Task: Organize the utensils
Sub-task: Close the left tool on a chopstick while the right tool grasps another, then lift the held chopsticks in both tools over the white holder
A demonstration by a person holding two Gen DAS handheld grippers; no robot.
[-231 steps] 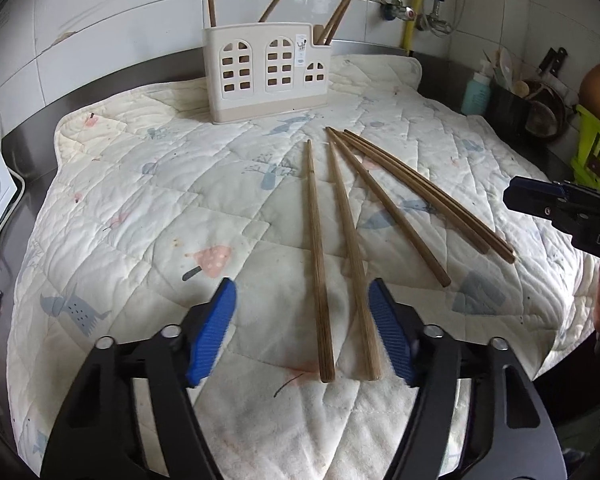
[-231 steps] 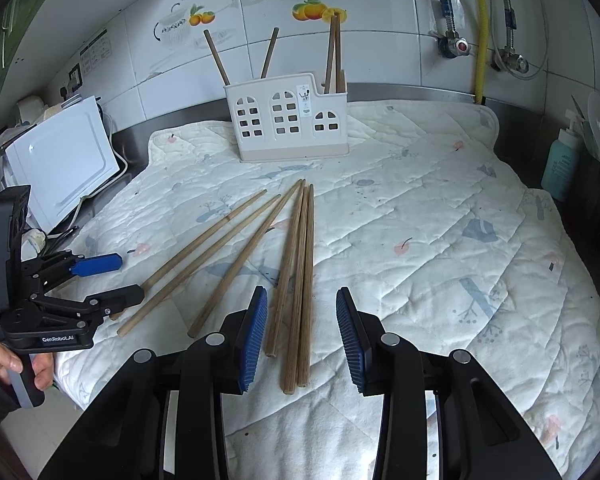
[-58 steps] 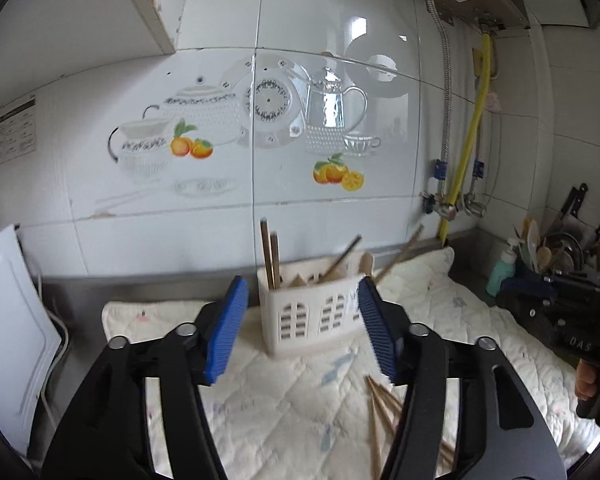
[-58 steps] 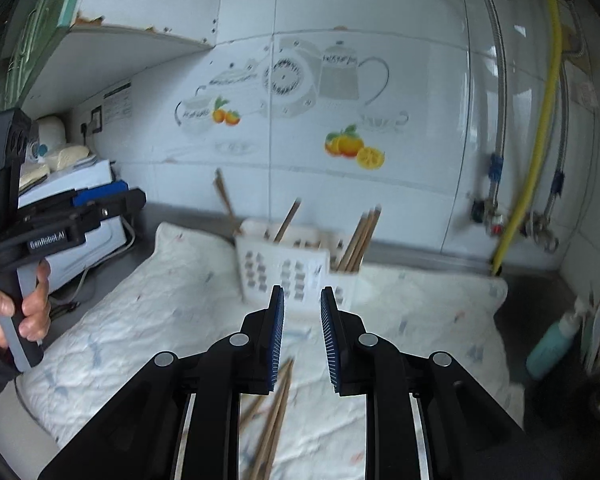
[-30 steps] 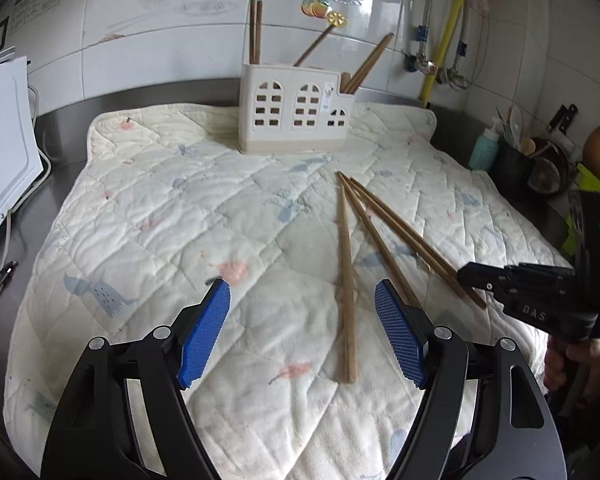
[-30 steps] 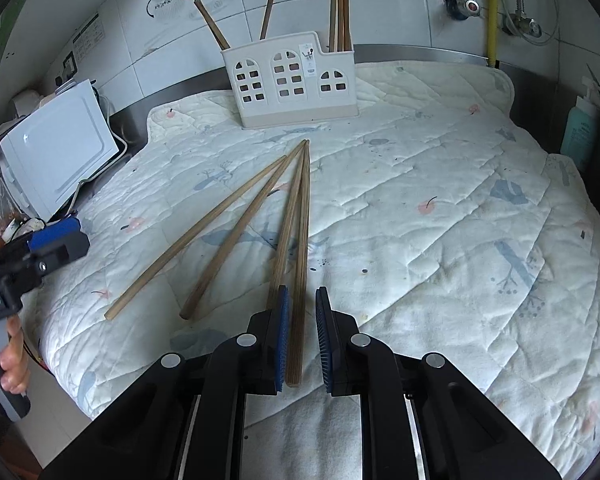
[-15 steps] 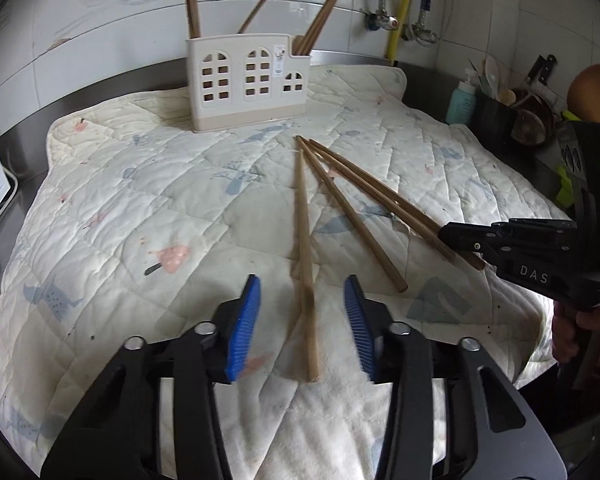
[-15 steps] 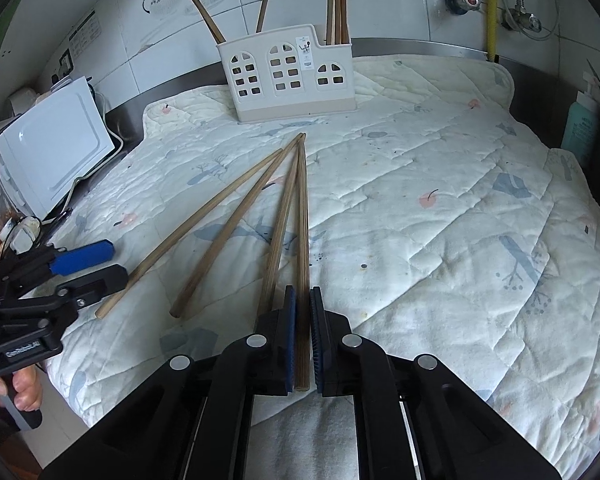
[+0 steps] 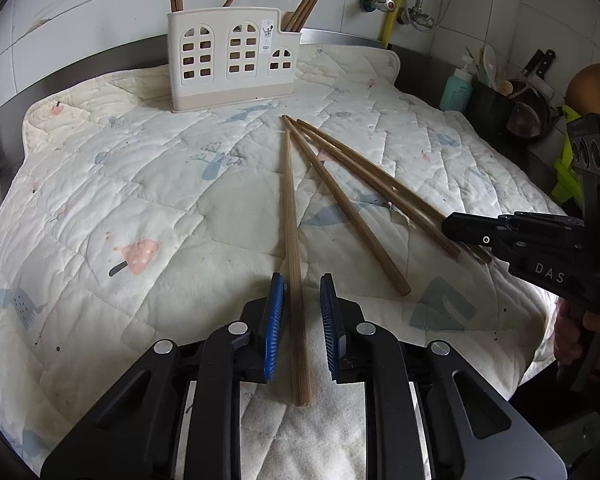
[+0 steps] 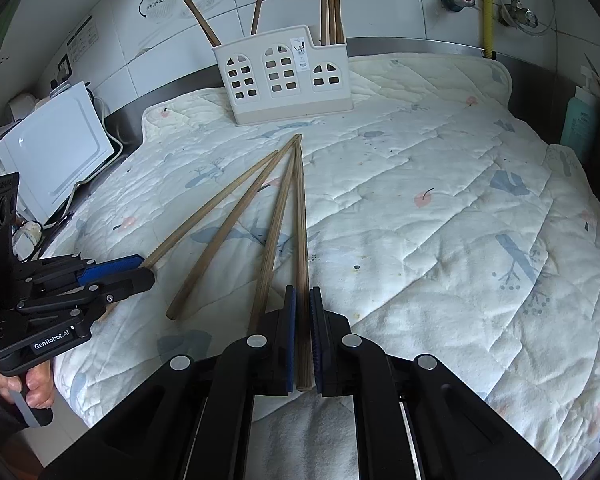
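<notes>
Four long wooden chopsticks fan out on the quilted mat (image 9: 148,184) in front of a white utensil holder (image 9: 232,60) that has several chopsticks standing in it. My left gripper (image 9: 302,292) straddles the near end of the leftmost chopstick (image 9: 290,208). Its jaws are closing, and a gap still shows on both sides of the stick. My right gripper (image 10: 302,300) is shut on the near end of the rightmost chopstick (image 10: 300,208). The two middle chopsticks (image 10: 228,236) lie loose between them. The holder (image 10: 284,76) stands at the far edge of the mat.
A white appliance (image 10: 56,160) sits left of the mat. At the right counter edge are a teal bottle (image 9: 456,92), a dark tub of kitchen tools (image 9: 496,104) and a green basket (image 9: 568,176). Taps and a yellow pipe (image 9: 396,4) run along the tiled wall.
My left gripper has come down and forward over the leftmost chopstick, and its jaws have narrowed around it. My right gripper's pads have closed onto their chopstick and stayed in place.
</notes>
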